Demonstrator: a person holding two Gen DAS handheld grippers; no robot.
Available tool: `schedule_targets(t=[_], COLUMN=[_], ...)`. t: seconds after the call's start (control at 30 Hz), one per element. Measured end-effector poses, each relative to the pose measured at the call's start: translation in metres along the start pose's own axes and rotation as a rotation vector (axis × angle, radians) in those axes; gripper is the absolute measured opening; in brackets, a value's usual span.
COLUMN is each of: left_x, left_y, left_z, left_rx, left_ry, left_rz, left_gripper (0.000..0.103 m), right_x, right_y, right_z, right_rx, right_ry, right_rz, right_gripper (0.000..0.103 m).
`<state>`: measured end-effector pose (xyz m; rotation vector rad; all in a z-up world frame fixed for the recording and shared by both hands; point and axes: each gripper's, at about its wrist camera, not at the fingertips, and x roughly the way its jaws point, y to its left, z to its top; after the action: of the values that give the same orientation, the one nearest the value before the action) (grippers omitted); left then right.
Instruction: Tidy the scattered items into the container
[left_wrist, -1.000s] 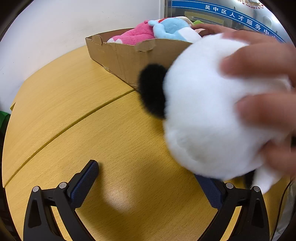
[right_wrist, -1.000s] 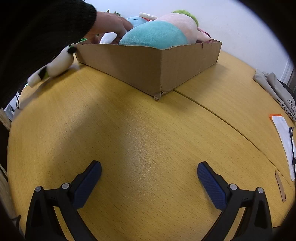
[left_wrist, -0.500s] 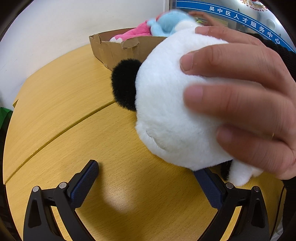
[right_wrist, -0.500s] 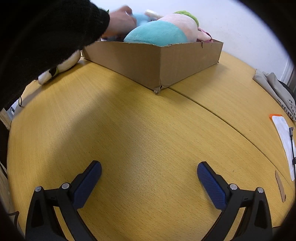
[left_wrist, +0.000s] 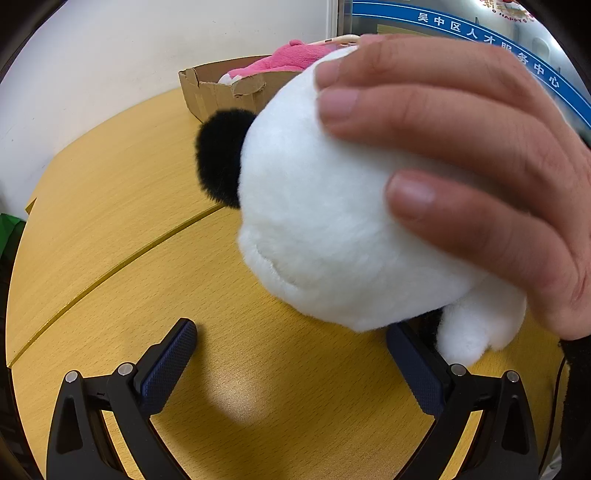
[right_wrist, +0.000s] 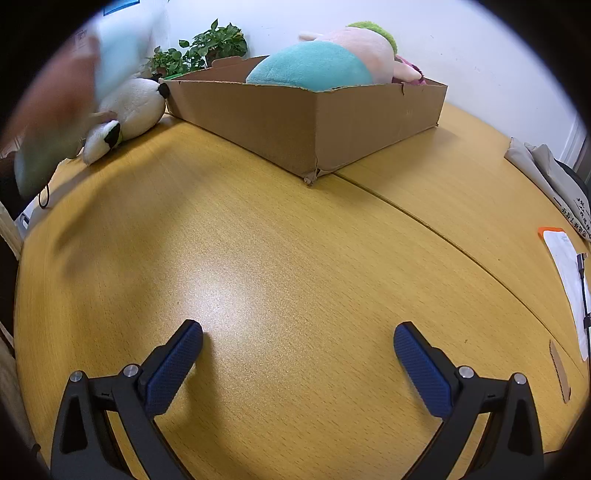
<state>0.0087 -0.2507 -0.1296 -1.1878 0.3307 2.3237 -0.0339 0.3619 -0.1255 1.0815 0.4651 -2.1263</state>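
- Left wrist view: the left claw (left_wrist: 291, 354) sits low over the wooden worktop (left_wrist: 110, 206) with its fingers spread wide and nothing between them.
- Just ahead and right of that claw, a bare hand (left_wrist: 472, 155) presses down on a white panda (left_wrist: 332, 229) with a black ear; the toy's lower end hangs right beside the claw's right finger, though contact cannot be told.
- Behind the panda stands the box (left_wrist: 218, 96), a pink plush (left_wrist: 288, 61) showing above its rim.
- A blue sign (left_wrist: 480, 33) with white lettering crosses the wall at upper right.
- Right wrist view, far left: a blurred hand (right_wrist: 55, 96) carries something pale blue, too smeared to name.
- Beside it the panda (right_wrist: 129, 110) lies on the worktop (right_wrist: 258, 240), touching the box's left corner, outside it.
- Potted plants (right_wrist: 199, 48) stand behind that corner.
- The box (right_wrist: 295, 118) holds a teal plush (right_wrist: 310, 70) and a peach plush (right_wrist: 365, 48) heaped above the rim.
- Below, the right claw (right_wrist: 297, 354) is wide open, empty, over bare worktop well short of the box.
- At the right edge lie folded cloth (right_wrist: 546, 170) and a white paper (right_wrist: 565, 273) with an orange corner.
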Motion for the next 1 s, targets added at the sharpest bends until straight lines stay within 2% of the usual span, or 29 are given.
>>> schedule_targets(t=[1.0], left_x=[-0.0035], left_y=[-0.002], left_z=[0.0007], left_rx=[-0.001], left_ry=[-0.001], left_rz=[0.0], left_gripper=[0.103], right_x=[-0.0005], right_y=[0.0003], right_z=[-0.0004], right_rx=[-0.001], right_ry=[0.001], right_rz=[-0.001], right_gripper=[0.103])
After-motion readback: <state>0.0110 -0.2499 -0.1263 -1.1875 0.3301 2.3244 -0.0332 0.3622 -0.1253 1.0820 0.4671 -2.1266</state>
